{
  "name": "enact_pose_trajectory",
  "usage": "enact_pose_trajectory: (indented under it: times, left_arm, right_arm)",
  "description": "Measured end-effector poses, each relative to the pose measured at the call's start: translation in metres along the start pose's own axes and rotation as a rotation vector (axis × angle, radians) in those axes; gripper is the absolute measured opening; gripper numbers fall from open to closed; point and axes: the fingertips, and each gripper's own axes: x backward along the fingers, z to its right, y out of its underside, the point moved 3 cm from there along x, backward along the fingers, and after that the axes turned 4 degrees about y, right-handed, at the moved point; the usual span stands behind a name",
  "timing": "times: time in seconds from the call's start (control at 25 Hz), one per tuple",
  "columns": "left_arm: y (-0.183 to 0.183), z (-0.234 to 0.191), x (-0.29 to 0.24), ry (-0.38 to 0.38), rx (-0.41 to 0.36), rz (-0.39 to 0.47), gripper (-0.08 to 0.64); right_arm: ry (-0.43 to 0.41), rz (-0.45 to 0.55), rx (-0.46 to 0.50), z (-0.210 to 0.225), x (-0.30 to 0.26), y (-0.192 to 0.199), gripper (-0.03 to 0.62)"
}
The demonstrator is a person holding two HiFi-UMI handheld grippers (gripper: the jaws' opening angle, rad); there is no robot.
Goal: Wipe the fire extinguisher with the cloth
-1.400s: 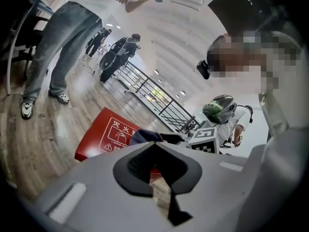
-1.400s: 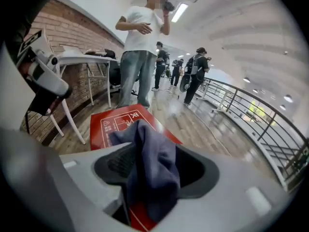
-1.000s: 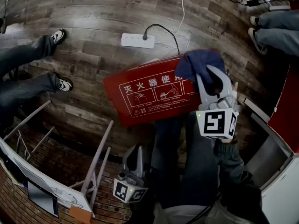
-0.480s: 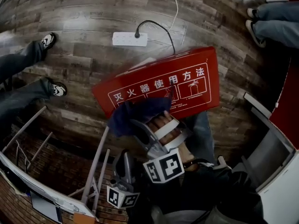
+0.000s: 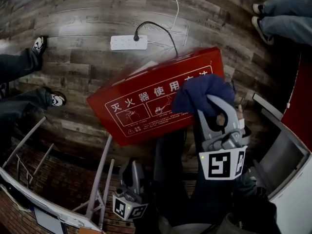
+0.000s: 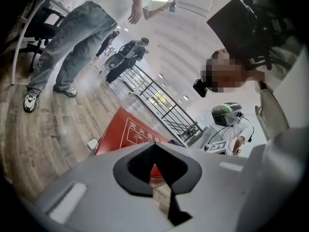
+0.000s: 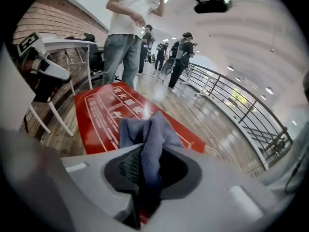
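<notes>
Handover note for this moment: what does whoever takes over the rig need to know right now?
Left tool: shut, empty, held low and off the box.
Right tool: shut on the blue cloth, bunched over the right part of the red extinguisher box.
The box lies flat on the wooden floor, printed face up.
Done: cloth gripped and at the box; how much has been wiped doesn't show.
Left: probably wipe across the face toward its left end.

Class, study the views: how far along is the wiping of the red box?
Done: the right gripper has the cloth clamped. In hand: the cloth lies on the red box, near the right end of its printed face. Left: how much is wiped cannot be told; the left gripper hangs idle, shut.
</notes>
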Motion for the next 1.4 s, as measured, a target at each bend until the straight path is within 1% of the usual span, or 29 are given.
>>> enact_pose_trajectory:
  times: [0.04,0.12,0.2,0.28,0.32,0.36,0.4,0.48,0.56,0.6,0.64,0.72,0.8,0.84,0.92,1.0,1.04,1.12,1.16,1.24,1.32,1.36,1.4]
  left_arm:
    - [0.000,0.000,-0.001,-0.002,-0.003,-0.001,0.002]
    - [-0.002,-0.002,-0.003,-0.010,-0.011,0.000,0.002]
    - [-0.003,-0.003,-0.006,-0.024,-0.021,0.003,0.002]
    - [-0.005,-0.001,-0.008,-0.040,-0.031,0.006,0.002]
    - [-0.006,0.002,-0.010,-0.045,-0.036,0.010,0.002]
    - [-0.006,0.005,-0.012,-0.048,-0.041,0.014,0.002]
    - [-0.005,0.010,-0.015,-0.051,-0.044,0.018,0.002]
    - [-0.002,0.020,-0.020,-0.057,-0.042,0.028,0.002]
    - [0.004,0.033,-0.024,-0.062,-0.031,0.039,0.002]
    - [0.008,0.039,-0.026,-0.063,-0.023,0.044,0.002]
    - [0.012,0.045,-0.027,-0.064,-0.014,0.048,0.002]
    - [0.019,0.055,-0.030,-0.066,0.000,0.053,0.002]
    - [0.025,0.062,-0.031,-0.072,0.007,0.060,0.002]
    - [0.027,0.065,-0.032,-0.076,0.008,0.064,0.002]
    - [0.030,0.067,-0.032,-0.089,0.008,0.074,0.002]
    - [0.030,0.069,-0.031,-0.103,0.003,0.079,0.002]
    - [0.030,0.070,-0.030,-0.109,0.000,0.079,0.002]
    - [0.030,0.071,-0.028,-0.118,-0.003,0.082,0.002]
    - [0.030,0.071,-0.028,-0.121,-0.003,0.084,0.002]
    - [0.030,0.071,-0.026,-0.123,-0.002,0.087,0.002]
    - [0.029,0.070,-0.025,-0.121,-0.001,0.089,0.002]
    - [0.028,0.069,-0.024,-0.120,-0.001,0.089,0.002]
    - [0.027,0.068,-0.024,-0.119,-0.001,0.089,0.002]
  right_arm:
    - [-0.043,0.023,0.011,-0.019,0.000,-0.010,0.067]
    - [-0.165,0.108,0.038,-0.067,-0.001,-0.036,0.067]
    - [-0.290,0.184,0.095,-0.112,0.000,-0.055,0.067]
    - [-0.365,0.213,0.154,-0.135,0.004,-0.057,0.067]
    - [-0.383,0.218,0.165,-0.135,0.006,-0.055,0.067]
    - [-0.384,0.215,0.167,-0.127,0.006,-0.049,0.067]
    - [-0.366,0.206,0.165,-0.113,0.006,-0.042,0.067]
    - [-0.286,0.177,0.150,-0.073,0.008,-0.021,0.067]
    - [-0.194,0.130,0.116,-0.027,0.011,0.005,0.067]
    - [-0.160,0.105,0.099,-0.008,0.013,0.017,0.067]
    - [-0.139,0.085,0.086,0.006,0.015,0.026,0.067]
    - [-0.133,0.069,0.084,0.017,0.017,0.034,0.067]
    - [-0.167,0.086,0.116,0.006,0.019,0.030,0.067]
    - [-0.207,0.104,0.138,-0.006,0.019,0.025,0.067]
    - [-0.324,0.140,0.182,-0.039,0.022,0.015,0.067]
    - [-0.428,0.167,0.251,-0.072,0.028,0.010,0.067]
    - [-0.456,0.177,0.287,-0.083,0.031,0.009,0.067]
    - [-0.457,0.192,0.329,-0.087,0.034,0.013,0.067]
    - [-0.432,0.190,0.326,-0.080,0.035,0.017,0.067]
    - [-0.335,0.167,0.276,-0.047,0.033,0.029,0.067]
    - [-0.215,0.153,0.196,-0.003,0.028,0.043,0.067]
    - [-0.171,0.159,0.149,0.018,0.026,0.050,0.067]
    - [-0.151,0.168,0.085,0.037,0.023,0.056,0.066]
